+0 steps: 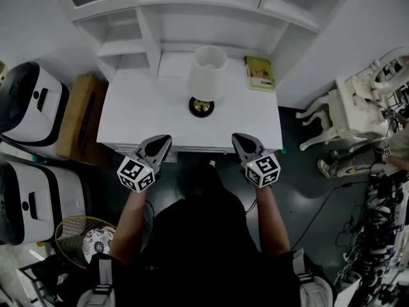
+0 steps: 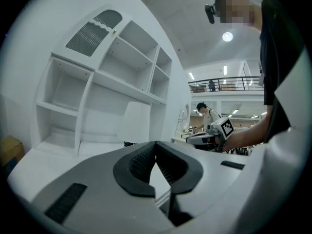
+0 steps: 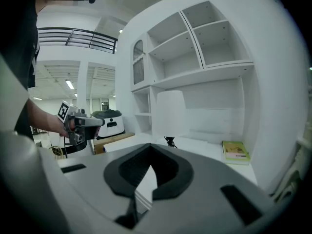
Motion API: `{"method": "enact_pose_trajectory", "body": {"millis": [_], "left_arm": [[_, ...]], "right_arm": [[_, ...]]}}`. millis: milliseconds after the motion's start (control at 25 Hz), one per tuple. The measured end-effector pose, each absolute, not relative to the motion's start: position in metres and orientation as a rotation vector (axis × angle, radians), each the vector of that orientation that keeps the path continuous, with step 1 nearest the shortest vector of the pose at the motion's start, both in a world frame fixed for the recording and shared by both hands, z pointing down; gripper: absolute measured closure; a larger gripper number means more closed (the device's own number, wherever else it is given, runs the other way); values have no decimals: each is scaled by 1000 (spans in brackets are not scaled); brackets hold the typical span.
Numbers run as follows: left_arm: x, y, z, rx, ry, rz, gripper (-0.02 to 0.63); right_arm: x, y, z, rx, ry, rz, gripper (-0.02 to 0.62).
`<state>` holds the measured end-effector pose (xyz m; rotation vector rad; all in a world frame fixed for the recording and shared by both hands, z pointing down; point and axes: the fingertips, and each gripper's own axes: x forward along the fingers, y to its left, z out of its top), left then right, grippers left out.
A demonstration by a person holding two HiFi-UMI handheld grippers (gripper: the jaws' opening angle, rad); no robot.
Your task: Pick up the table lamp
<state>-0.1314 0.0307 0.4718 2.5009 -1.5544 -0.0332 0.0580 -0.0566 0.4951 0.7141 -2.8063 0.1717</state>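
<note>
The table lamp [image 1: 208,75] has a white shade over a dark, gold-rimmed base and stands upright at the middle back of the white desk [image 1: 140,117]. In the left gripper view its shade [image 2: 136,121] shows ahead, and in the right gripper view the lamp [image 3: 169,113] stands past the jaws. My left gripper [image 1: 166,139] hovers at the desk's front edge, left of the lamp, its jaws shut and empty [image 2: 156,146]. My right gripper [image 1: 236,137] is level with it on the other side, also shut on nothing [image 3: 150,148]. Both are well short of the lamp.
A green book [image 1: 259,73] lies on the desk right of the lamp. The white hutch shelves [image 1: 192,5] rise behind it. Two white machines [image 1: 29,101] and a cardboard box [image 1: 80,114] stand left of the desk, an ornate white chair [image 1: 345,117] to the right.
</note>
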Motion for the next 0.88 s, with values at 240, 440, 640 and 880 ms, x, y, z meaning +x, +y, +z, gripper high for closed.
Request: {"method": "enact_pose_trajectory", "body": {"millis": [240, 440, 640, 880], "left_arm": [[-125, 4, 474, 2516, -1517, -18, 594], [-120, -20, 481, 2535, -1477, -22, 594], [-117, -38, 490, 2532, -1445, -19, 594], [-112, -60, 507, 2521, -1395, -8, 594]], "right_arm": [[66, -75, 496, 734, -2786, 177, 588], [72, -85, 504, 748, -2756, 171, 588], [80, -92, 509, 762, -2741, 250, 588], [92, -96, 524, 748, -2681, 241, 588]]}}
